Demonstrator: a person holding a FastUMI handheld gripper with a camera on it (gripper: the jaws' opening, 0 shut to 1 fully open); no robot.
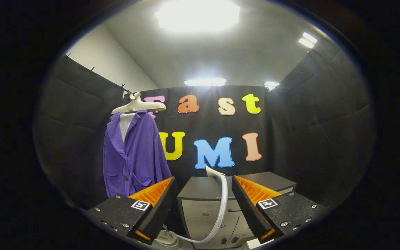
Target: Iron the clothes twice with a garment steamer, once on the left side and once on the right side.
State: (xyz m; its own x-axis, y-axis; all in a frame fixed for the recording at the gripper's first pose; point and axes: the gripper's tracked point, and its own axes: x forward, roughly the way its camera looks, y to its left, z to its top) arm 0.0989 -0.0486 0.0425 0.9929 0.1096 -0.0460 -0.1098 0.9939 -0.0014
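My fingers [204,198] stood wide apart, clamped on nothing. Between them the garment steamer's head [211,171] rested on a grey cabinet [200,190]; its pale hose [221,211] curved down to a base [167,239] half hidden behind my left finger and hard to make out. The purple jacket [135,154] hung on a white hanger [138,106] beyond my left finger, its hem cut off by it

A purple jacket [135,156] hangs over a white lining on a cream hanger [138,105]. The cabinet [205,205] has a dark grey top and pale grey front. The steamer hose [221,205] is light grey.
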